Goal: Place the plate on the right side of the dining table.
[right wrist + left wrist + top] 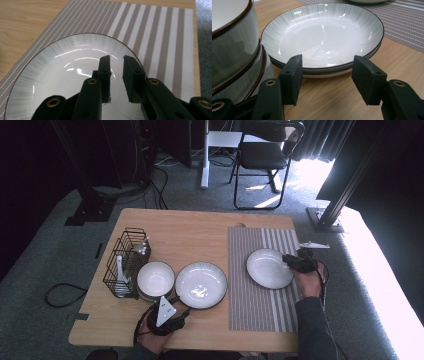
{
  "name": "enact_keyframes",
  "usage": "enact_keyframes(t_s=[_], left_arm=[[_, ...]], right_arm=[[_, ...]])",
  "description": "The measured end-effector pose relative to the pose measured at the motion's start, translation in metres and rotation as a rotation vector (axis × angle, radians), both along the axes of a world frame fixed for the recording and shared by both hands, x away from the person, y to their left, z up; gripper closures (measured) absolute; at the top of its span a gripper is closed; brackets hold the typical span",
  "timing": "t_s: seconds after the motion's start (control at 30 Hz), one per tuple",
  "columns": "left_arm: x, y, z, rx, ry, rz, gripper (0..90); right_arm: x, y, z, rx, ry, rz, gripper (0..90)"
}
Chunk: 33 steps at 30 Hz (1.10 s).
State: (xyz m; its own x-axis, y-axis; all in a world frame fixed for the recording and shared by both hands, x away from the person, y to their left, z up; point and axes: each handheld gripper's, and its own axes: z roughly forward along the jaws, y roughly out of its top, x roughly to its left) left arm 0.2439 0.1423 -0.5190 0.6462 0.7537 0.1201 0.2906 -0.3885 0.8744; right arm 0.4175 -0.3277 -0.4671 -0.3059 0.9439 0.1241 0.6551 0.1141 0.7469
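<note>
The left hand-held gripper [327,80] lay low on the bench [200,227], jaws spread, empty, before the stacked plates [322,37]. The right hand-held gripper [117,77] hovered over the plate [62,82] on the striped mat [160,37], jaws narrowly parted, gripping nothing; its near rim was cut off.

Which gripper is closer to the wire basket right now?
Left. The left gripper sits at the table's near edge, just past the bowls from the wire basket. The right gripper is over the plate on the striped mat.

We see a wooden table [200,227] bearing a wire rack [124,262] at left, stacked bowls [155,280], stacked plates [201,285] at centre, and a striped mat [262,305] at right.
</note>
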Motion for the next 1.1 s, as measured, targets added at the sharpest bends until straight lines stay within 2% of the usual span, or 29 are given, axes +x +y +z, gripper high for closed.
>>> enact_keyframes(t_s=[0.2, 0.63, 0.93, 1.1], left_arm=[[0.0, 0.0, 0.0, -0.001, -0.002, 0.005, 43.3], [0.0, 0.0, 0.0, -0.004, -0.004, 0.007, 43.3], [0.0, 0.0, 0.0, 0.0, -0.004, 0.006, 43.3], [0.0, 0.0, 0.0, 0.0, -0.005, 0.006, 43.3]], right_arm=[[0.002, 0.015, 0.002, -0.045, -0.012, 0.046, 74.0], [-0.001, 0.034, 0.015, -0.055, -0.042, 0.128, 66.4], [0.001, 0.058, 0.025, -0.081, -0.054, 0.208, 59.7], [0.003, 0.07, 0.028, -0.08, -0.04, 0.242, 57.1]])
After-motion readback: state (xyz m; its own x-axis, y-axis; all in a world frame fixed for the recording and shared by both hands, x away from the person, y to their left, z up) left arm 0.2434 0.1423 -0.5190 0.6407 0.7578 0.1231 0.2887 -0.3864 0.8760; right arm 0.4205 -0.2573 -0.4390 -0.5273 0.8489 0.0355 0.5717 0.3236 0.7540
